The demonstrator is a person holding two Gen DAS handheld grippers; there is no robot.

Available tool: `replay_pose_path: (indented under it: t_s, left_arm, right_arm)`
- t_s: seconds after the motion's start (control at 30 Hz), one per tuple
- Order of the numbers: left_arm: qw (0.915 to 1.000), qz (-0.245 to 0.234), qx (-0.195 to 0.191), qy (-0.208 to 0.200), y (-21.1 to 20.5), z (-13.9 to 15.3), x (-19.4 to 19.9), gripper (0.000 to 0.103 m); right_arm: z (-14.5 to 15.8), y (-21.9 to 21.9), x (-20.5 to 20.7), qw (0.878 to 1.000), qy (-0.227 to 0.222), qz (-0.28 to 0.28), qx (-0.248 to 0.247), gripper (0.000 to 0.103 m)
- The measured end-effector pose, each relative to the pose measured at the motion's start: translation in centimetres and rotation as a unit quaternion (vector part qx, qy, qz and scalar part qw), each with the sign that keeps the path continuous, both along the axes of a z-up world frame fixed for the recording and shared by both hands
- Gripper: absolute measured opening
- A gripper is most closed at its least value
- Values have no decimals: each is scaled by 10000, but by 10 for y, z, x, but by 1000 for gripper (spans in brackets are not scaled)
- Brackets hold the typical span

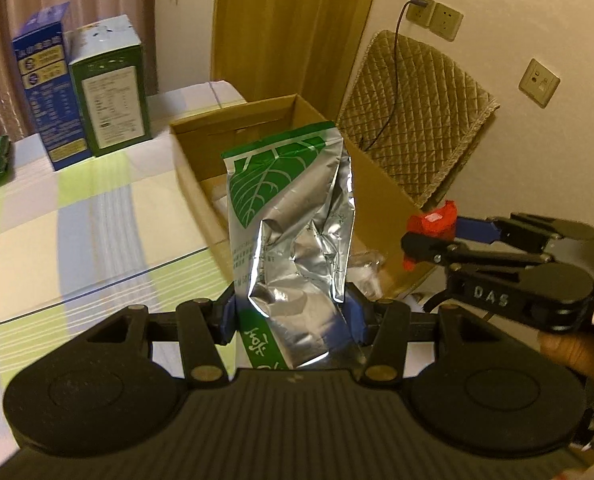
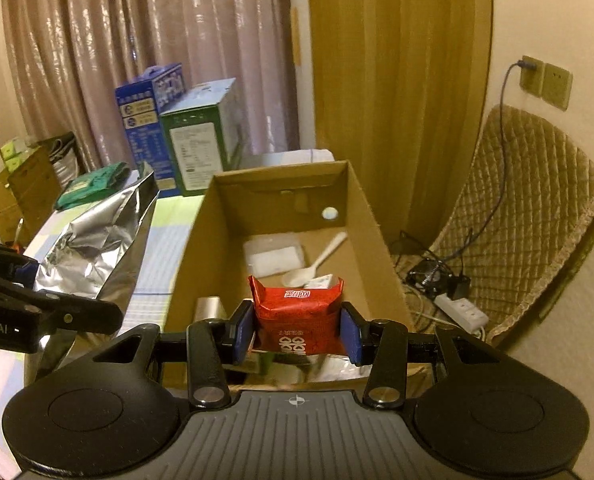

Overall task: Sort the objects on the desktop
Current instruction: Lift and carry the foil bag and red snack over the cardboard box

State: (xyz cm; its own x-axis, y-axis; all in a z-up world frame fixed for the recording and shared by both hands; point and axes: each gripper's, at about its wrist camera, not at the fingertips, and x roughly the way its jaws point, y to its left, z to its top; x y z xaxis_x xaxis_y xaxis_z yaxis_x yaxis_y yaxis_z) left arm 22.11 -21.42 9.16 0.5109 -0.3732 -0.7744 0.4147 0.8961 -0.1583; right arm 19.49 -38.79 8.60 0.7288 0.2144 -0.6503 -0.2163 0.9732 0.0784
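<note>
Silver foil, leaf-printed in green: that pouch stands clamped upright in your left claw, over the desk beside the cardboard box. Your right claw pinches the red packet above the box (spoon already inside), likely poised for dropping in.
</note>
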Motion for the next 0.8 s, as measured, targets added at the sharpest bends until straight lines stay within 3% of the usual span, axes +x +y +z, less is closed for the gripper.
replay_pose_path:
  t_s: [0.8]
  left_arm:
    - [9968, 254, -597, 477, -39, -36, 92, 47]
  right_arm:
    - [-29, -39, 76, 9996, 225, -155, -56, 42]
